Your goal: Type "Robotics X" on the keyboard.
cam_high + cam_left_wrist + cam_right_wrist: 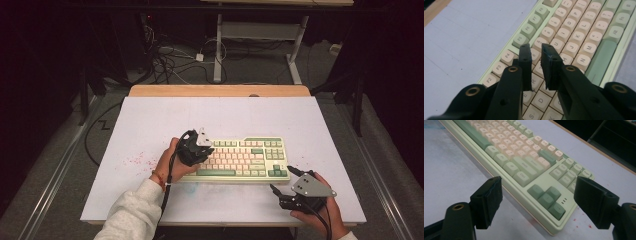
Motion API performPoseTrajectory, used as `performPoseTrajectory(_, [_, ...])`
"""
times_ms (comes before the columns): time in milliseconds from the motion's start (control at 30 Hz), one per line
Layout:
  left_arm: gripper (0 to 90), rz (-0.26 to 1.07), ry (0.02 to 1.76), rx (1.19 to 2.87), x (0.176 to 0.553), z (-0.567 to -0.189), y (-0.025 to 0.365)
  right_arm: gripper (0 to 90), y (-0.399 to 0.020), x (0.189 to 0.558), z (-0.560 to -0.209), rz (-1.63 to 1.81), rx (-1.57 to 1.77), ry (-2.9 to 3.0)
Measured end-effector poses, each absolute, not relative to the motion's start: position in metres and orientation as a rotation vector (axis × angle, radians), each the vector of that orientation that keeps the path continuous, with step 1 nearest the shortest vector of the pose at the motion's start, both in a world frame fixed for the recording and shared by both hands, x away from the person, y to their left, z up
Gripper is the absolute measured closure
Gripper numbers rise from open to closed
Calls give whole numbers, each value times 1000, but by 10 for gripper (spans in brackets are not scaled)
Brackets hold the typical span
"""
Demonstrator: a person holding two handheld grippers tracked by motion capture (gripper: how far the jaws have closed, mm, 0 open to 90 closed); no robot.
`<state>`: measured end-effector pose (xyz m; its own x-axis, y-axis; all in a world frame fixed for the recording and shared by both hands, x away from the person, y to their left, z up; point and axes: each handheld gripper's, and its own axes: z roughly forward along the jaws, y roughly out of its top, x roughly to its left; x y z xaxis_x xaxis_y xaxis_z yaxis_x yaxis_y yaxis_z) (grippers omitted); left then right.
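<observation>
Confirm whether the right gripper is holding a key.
No, the right gripper stands wide open beside the keyboard, nothing between its pads.

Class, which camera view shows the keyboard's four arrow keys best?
The right gripper view: the arrow keys sit close, between the right gripper's open jaws. The high view shows them small at the keyboard's near right corner. The left gripper view shows letter and function keys instead.

It looks like a lab or recording room: a white tabletop (pixel 150 120) stands between dark curtains, with loose cables (pixel 170 60) on the grey floor (pixel 250 70) behind it.
</observation>
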<state>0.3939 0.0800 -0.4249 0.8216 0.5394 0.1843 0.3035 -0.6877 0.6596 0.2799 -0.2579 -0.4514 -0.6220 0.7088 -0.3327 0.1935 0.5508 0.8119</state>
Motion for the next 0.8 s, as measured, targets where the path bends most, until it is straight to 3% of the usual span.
performPoseTrajectory(167, [668,520,597,2346,389,-423,83,237,-258,280,-451,1003,723,2124])
performPoseTrajectory(433, [412,595,590,2287,379,-419,87,237,-258,280,-452,1000,724,2129])
performPoseTrajectory(800, [227,638,542,2200,365,-416,97,237,-259,280,-451,1006,727,2126])
